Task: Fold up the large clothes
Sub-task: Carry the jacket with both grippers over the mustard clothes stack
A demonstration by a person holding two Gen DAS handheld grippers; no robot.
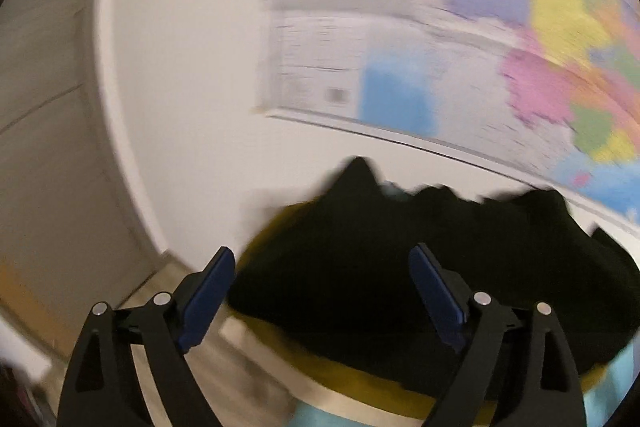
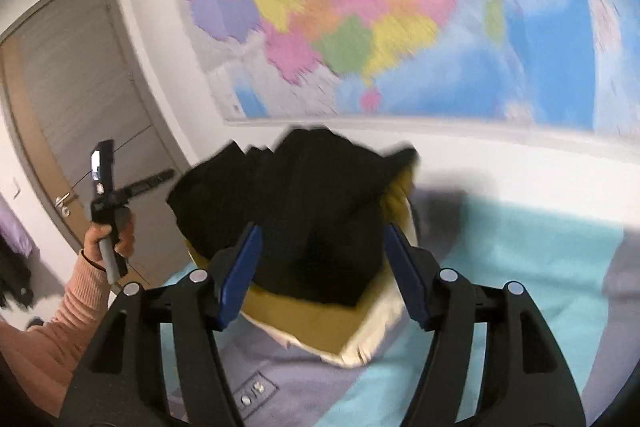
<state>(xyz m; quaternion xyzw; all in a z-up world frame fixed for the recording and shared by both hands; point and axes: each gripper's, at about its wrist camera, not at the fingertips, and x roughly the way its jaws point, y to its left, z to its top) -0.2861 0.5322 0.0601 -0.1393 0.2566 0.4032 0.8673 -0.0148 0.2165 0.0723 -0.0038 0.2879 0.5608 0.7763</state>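
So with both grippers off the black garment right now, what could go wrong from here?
1. The black garment lies bunched on top of other folded clothes, a mustard piece under it; a deep grab might catch that too.
2. Both views are blurred, so aiming for an edge may miss.
3. The left gripper and right gripper both have open jaws holding nothing; closing on a mid-fabric bunch instead of a corner could spoil the fold.

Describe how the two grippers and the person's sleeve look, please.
Each gripper, left and right, has black angular linkage arms with silver round pivot pins and flat dark-blue fingers. The person's sleeve is salmon-pink ribbed knit with a snug cuff.
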